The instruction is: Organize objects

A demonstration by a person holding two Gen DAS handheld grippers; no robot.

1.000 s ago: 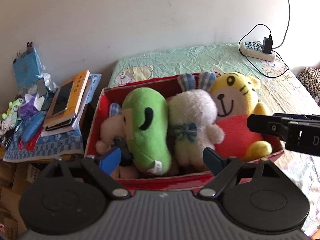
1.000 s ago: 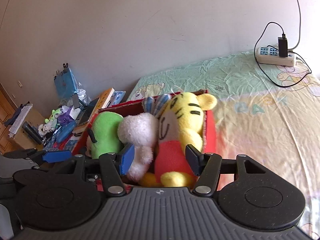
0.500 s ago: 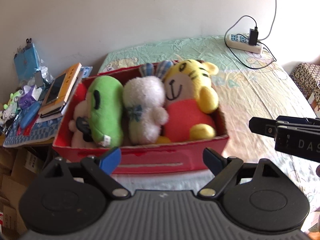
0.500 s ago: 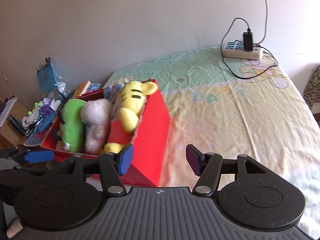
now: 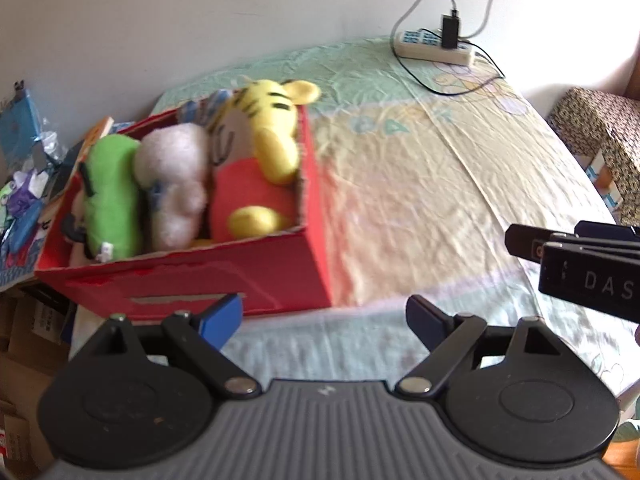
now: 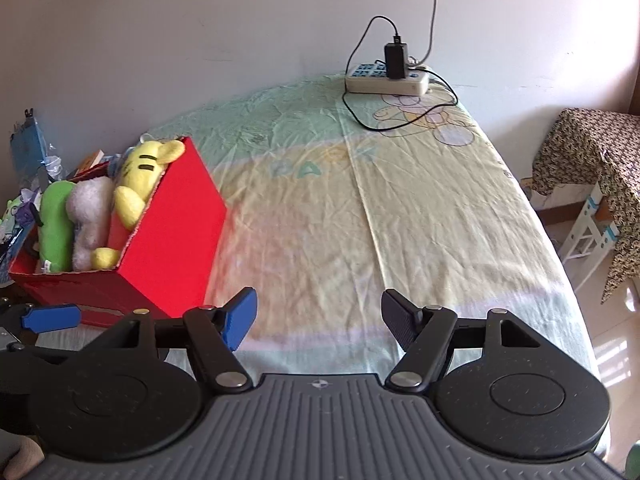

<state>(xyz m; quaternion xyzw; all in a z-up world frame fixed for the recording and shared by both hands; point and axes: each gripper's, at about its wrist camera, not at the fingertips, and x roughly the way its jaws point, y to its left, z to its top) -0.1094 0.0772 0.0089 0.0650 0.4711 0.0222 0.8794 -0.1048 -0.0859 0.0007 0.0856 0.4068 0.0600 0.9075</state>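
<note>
Two grippers hang over the bed (image 6: 400, 208), both with nothing between their jaws. The left gripper (image 5: 324, 322) stands open, its blue pad and dark pad apart over the pale sheet at the bed's near edge. The right gripper (image 6: 318, 318) is open wide, and its jaws have just been opening further; only bare sheet shows in the gap.

In the right wrist view the red box (image 6: 168, 248) sits at nine o'clock, on the bed's left edge, with one corner turned toward the camera. In the left wrist view it lies at ten o'clock, just beyond the blue pad. Three plush toys stand packed side by side in it: a green plush (image 5: 114, 196) on the left, a white plush (image 5: 176, 184) in the middle, and a yellow tiger (image 5: 264, 140) in a red shirt against the right wall, its head rising above the rim. A further pale toy shows at the box's left end, mostly hidden.

A power strip (image 6: 386, 80) with a black charger plugged in lies at twelve o'clock by the wall, well apart from the box. Clutter (image 5: 24, 184) is heaped at nine o'clock beside the bed.
</note>
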